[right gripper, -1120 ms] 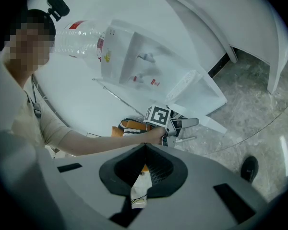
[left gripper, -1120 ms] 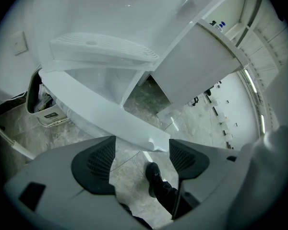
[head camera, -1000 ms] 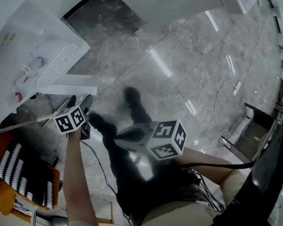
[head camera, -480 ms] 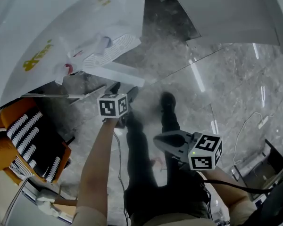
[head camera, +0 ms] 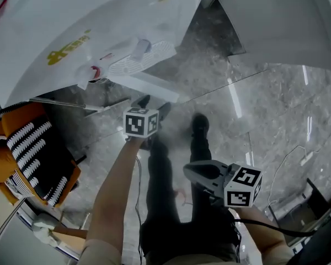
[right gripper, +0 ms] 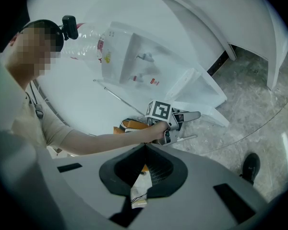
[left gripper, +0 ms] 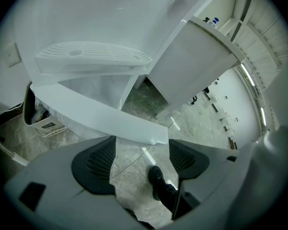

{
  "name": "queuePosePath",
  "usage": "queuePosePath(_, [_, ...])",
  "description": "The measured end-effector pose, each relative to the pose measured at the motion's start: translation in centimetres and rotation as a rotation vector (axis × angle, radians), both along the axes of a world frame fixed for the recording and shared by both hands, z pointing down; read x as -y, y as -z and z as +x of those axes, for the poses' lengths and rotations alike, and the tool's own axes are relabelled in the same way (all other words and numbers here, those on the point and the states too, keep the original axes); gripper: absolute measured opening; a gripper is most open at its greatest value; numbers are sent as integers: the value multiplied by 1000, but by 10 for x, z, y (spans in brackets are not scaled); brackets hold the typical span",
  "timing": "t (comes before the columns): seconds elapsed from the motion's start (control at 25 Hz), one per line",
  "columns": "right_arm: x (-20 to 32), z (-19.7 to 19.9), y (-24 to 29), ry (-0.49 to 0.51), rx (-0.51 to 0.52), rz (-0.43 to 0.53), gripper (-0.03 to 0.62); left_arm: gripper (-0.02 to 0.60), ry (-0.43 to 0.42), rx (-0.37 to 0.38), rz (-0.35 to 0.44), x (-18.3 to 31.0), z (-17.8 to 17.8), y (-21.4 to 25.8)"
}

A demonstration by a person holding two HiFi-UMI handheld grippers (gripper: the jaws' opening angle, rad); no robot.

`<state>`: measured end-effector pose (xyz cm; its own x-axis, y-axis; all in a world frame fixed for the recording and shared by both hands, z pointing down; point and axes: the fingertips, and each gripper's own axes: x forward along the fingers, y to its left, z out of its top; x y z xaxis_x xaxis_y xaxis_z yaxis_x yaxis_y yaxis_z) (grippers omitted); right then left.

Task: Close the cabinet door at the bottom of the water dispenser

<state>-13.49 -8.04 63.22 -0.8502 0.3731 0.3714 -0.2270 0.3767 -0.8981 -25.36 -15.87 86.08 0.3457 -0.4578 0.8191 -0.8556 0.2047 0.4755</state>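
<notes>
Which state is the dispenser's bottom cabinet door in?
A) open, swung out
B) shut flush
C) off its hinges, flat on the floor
A: in the left gripper view the cabinet door stands swung out below the drip tray, and its free edge shows just ahead of the left gripper, whose jaws are apart.
</notes>
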Motion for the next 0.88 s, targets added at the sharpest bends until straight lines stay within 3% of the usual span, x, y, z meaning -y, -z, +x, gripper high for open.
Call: queuePosePath(0.88, [1,7,-5,8,1,-9,15,318,-30,26,27,25,0,-2])
